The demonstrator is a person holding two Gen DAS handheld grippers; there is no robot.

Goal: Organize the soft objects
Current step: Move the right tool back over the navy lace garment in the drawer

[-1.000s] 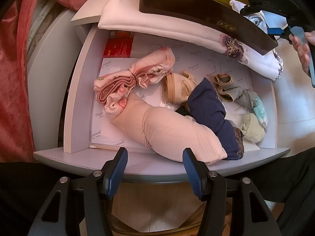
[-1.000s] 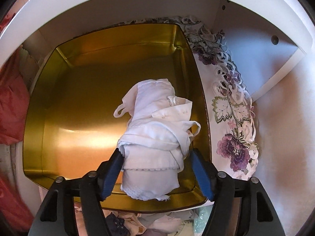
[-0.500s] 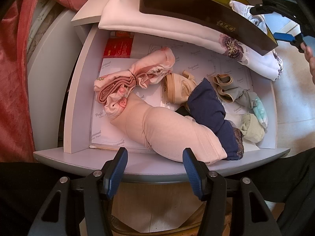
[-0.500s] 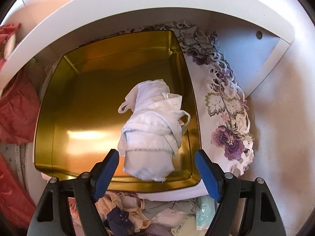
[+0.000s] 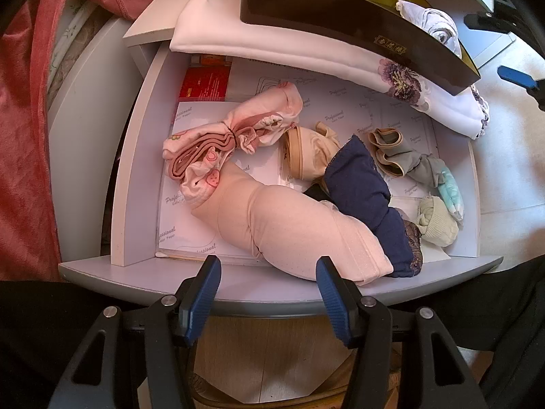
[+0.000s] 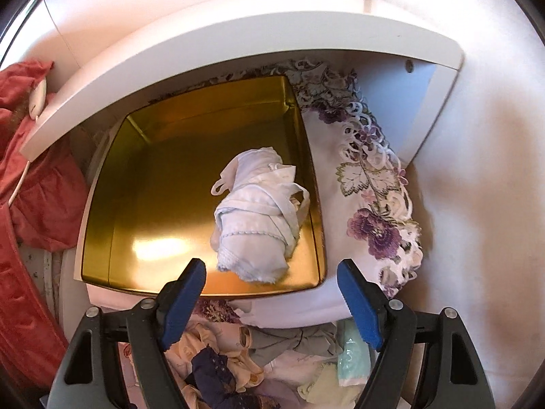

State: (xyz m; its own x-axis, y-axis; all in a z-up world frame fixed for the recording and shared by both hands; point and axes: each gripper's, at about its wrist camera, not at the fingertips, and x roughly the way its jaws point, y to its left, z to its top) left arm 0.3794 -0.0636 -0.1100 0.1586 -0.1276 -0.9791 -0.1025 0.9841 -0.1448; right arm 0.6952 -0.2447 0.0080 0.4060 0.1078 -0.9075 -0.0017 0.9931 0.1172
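White bundle (image 6: 259, 214) lies loose in gold tin (image 6: 143, 184) | my right hand-held gripper (image 6: 272, 301) open above it, empty | my left hand-held gripper (image 5: 267, 298) open, empty, over drawer (image 5: 136, 156)

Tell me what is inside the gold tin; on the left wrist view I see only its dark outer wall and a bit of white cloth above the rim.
Observer: One rolled white garment lies in the gold tin, toward its right wall. Nothing else is in it.
Operator: Is the right gripper gripping that roll?
Observer: No. The right gripper hangs above the tin's near edge with its jaws open, and the roll lies beyond them, untouched.
Operator: Anything above the tin?
Observer: Yes, a white board overhangs its far side.
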